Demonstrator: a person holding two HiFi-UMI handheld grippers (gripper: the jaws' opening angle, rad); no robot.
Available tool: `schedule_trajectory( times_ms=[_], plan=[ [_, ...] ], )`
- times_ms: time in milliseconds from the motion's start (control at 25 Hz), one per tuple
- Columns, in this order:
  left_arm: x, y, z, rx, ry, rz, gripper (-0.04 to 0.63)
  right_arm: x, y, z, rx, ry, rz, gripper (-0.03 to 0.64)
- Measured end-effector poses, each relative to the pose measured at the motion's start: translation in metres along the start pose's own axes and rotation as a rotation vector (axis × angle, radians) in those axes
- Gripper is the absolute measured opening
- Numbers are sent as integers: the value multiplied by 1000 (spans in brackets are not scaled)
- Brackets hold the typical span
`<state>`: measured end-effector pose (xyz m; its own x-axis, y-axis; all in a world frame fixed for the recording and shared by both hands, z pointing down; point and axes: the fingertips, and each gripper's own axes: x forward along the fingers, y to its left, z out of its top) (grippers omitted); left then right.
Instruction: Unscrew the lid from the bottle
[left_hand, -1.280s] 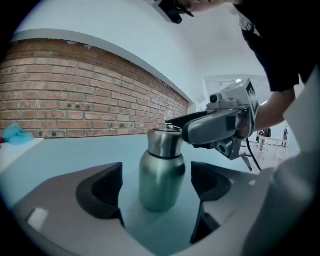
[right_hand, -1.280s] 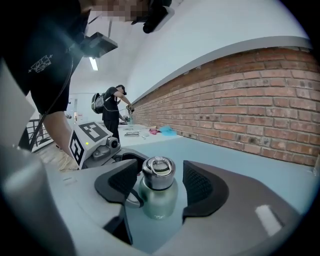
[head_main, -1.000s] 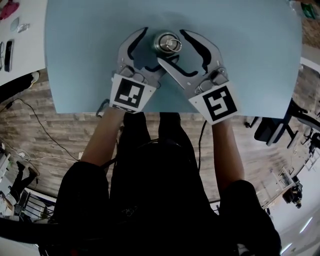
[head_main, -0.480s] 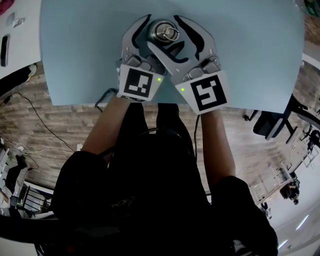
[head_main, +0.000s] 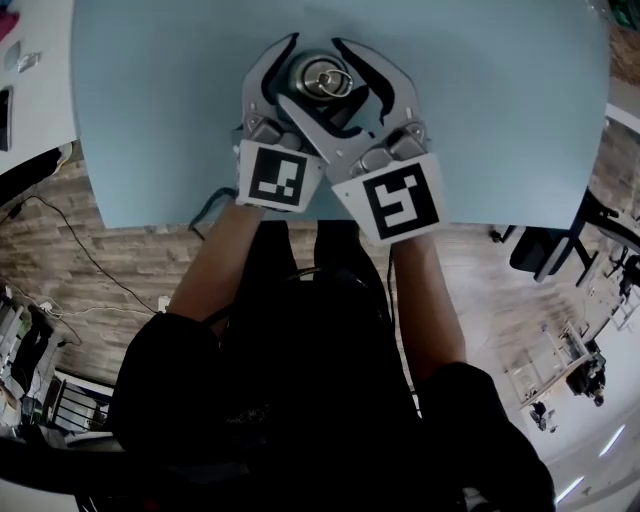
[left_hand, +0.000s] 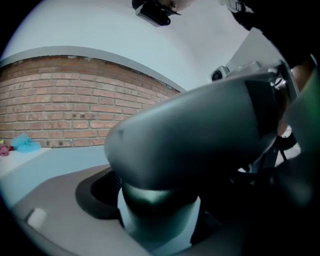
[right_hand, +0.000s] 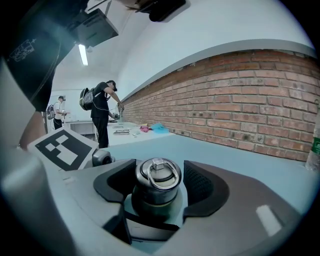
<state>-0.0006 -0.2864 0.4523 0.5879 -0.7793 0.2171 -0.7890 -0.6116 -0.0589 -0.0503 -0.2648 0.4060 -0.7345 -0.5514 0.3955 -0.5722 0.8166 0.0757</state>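
A steel bottle stands upright on the pale blue table (head_main: 500, 120). Its lid (head_main: 325, 75) carries a metal ring. My left gripper (head_main: 300, 68) reaches in from the left, jaws open round the bottle body (left_hand: 155, 225); I cannot tell if the dark left pad (left_hand: 97, 192) touches it. Crossing above it, my right gripper (head_main: 312, 72) stands open round the lid (right_hand: 157, 182). Its ribbed pads (right_hand: 202, 187) lie close on either side, with a thin gap at the right. A right gripper jaw (left_hand: 200, 135) hides the lid in the left gripper view.
The table's near edge (head_main: 480, 222) runs just behind both marker cubes. A brick wall (right_hand: 250, 100) lies beyond the table. A plastic bottle (right_hand: 315, 145) stands at the far right. Two people (right_hand: 102, 112) work at a distant bench. Small items (head_main: 5, 105) lie on a white table at the left.
Both grippers have moved forward and drawn together. Their jaws lay spread in front of the bottle; now both pairs enclose it. The jaw width looks the same.
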Motion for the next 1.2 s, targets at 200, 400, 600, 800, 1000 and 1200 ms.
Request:
schedule_trajectory(
  times_ms=[200,400,600,800,1000,1200],
  plan=[
    [1,-4,0,2,11,-9,382,-2,2,-5,-15,40,-14,276],
    [0,-5,0,-2,8,-13,382,-4,3,-3,-31,49,-12,275],
    [1,-4,1,-3,8,-13,380,-5,3,-2,-40,68,-4,268],
    [1,-7,1,-3,10,-20,380,-7,4,-1,-38,57,10,267],
    [0,-2,0,-3,4,-35,380,-2,7,0,-76,60,74,265],
    [0,-6,0,19,3,-100,380,-4,9,-1,-106,60,148,265]
  ],
)
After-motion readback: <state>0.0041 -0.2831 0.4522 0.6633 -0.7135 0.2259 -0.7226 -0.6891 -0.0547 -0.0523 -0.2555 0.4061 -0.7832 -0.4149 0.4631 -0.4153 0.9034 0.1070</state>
